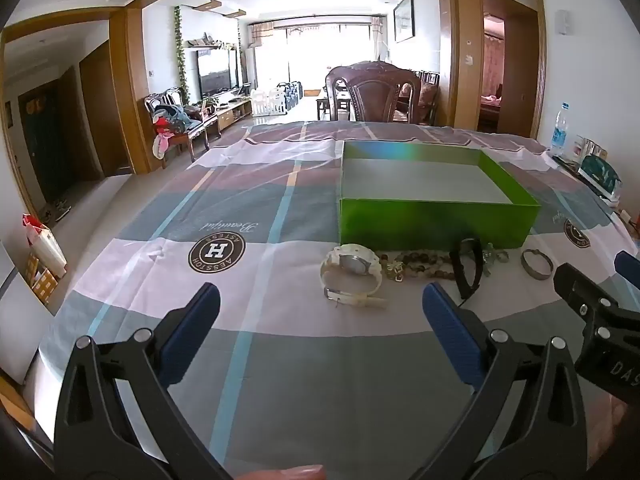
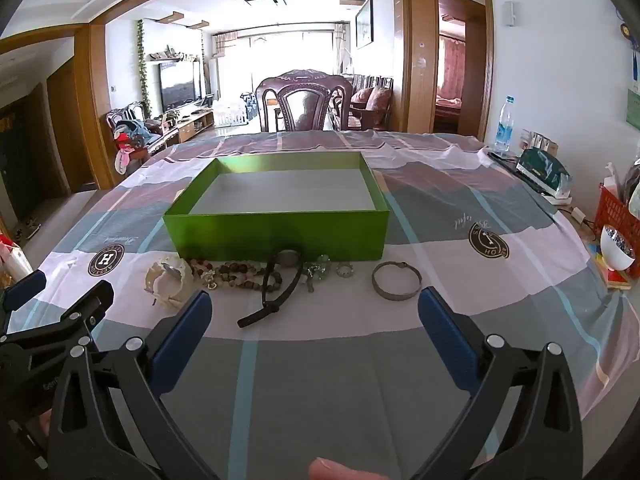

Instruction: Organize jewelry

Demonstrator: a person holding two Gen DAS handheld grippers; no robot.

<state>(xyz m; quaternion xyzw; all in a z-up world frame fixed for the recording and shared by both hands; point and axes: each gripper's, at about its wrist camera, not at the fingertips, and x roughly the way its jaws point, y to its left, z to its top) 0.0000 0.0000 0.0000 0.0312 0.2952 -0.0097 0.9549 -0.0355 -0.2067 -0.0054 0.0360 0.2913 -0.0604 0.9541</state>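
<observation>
- We are looking at the jewelry lying in a row on the cloth, just in front of the near wall of the green box (image 2: 276, 236), which is sitting open and empty.
- Running along that row in the right wrist view, we are seeing a white watch (image 2: 168, 278), a string of brown beads (image 2: 236, 274), a black-strapped watch (image 2: 276, 288), a small silvery trinket (image 2: 316, 272), a ring (image 2: 344, 269) and a metal bangle (image 2: 396, 280).
- The row's long axis is running side to side, parallel to the box wall and across the line both tools are pointing along.
- The black-strapped watch is breaking that line: its strap is trailing toward us, at a slant.
- We are holding the left gripper (image 1: 320, 304) with its blue pads spread wide and nothing between them; the white watch (image 1: 352, 276) is lying just ahead of it and a little to the right.
- We are holding the right gripper (image 2: 316, 308) equally wide and empty; the black strap's tail is lying just ahead of its left pad and the bangle just ahead of its right pad.
- We are judging the left hand nearer the white watch and the right hand nearer the bangle, with every piece lying forward and below the tips.
- The tablecloth (image 2: 360, 360) is lying bare between the tools and the row.
</observation>
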